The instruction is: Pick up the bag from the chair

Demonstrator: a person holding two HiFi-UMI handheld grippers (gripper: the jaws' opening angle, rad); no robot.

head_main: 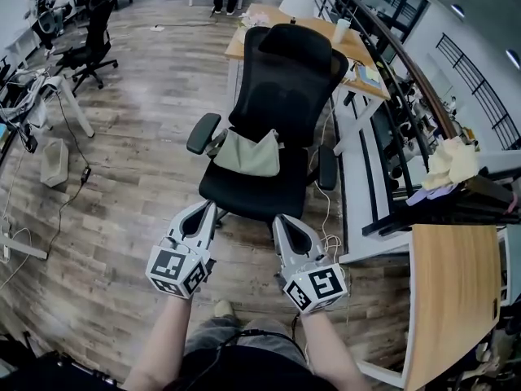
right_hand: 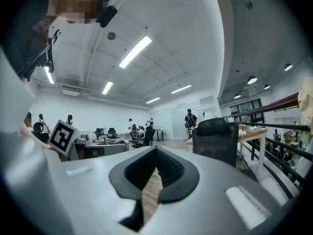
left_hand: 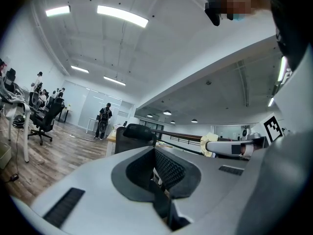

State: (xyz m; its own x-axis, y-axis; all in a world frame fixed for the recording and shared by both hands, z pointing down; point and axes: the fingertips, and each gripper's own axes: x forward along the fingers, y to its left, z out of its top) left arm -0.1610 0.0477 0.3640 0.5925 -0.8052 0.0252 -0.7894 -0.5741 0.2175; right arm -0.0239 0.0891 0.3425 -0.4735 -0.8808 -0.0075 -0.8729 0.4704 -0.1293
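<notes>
A beige bag (head_main: 248, 155) lies slumped on the seat of a black mesh office chair (head_main: 289, 72), against the backrest. In the head view my left gripper (head_main: 205, 210) and right gripper (head_main: 283, 221) are side by side just short of the seat's front edge, both pointing at the chair. Both are shut with nothing held. In the left gripper view the left gripper (left_hand: 154, 150) has its jaws together and the chair's headrest (left_hand: 134, 132) shows beyond. The right gripper (right_hand: 156, 150) is likewise shut, with the chair (right_hand: 215, 141) off to its right. Neither gripper view shows the bag.
Behind the chair stands a wooden desk (head_main: 260, 16) with a white lamp shade (head_main: 298, 2). A black railing (head_main: 407, 68) and white desk frames run along the right. A wooden tabletop (head_main: 452, 300) lies at the lower right. Another office chair (head_main: 91, 37) stands far left. Cables (head_main: 69, 194) trail across the floor.
</notes>
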